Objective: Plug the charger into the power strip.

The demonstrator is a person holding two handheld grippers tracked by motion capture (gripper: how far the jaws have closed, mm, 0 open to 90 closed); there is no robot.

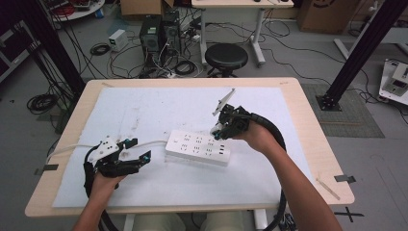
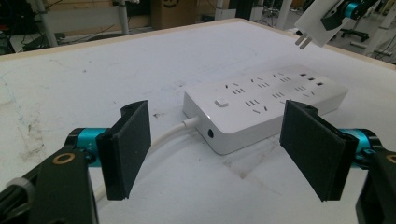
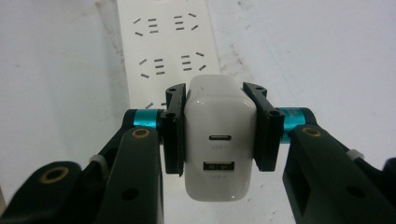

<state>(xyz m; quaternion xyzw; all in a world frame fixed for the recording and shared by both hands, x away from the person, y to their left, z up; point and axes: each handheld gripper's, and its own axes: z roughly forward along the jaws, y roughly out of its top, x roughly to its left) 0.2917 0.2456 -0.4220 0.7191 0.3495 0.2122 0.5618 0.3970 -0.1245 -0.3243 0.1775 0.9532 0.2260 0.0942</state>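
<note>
Right gripper view shows the right tool [image 3: 218,135] clamping a white charger [image 3: 218,140], two ports visible; high view seemingly hides them. Left tool [image 2: 224,149] gapes beside the power strip [image 2: 266,107].

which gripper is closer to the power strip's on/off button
Left. The left gripper sits open just off the power strip's cord end, where the button is; the right gripper holds the charger above the far end.

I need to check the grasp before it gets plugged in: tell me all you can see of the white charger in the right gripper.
The charger is a white, glossy, plastic-looking block with rounded corners. Its rear face shows two ports, a small oval one above a wider rectangular one. The right gripper clamps its two sides between the black jaws. Its metal prongs are bare, held in the air above the far end of the power strip, apart from it.
</note>
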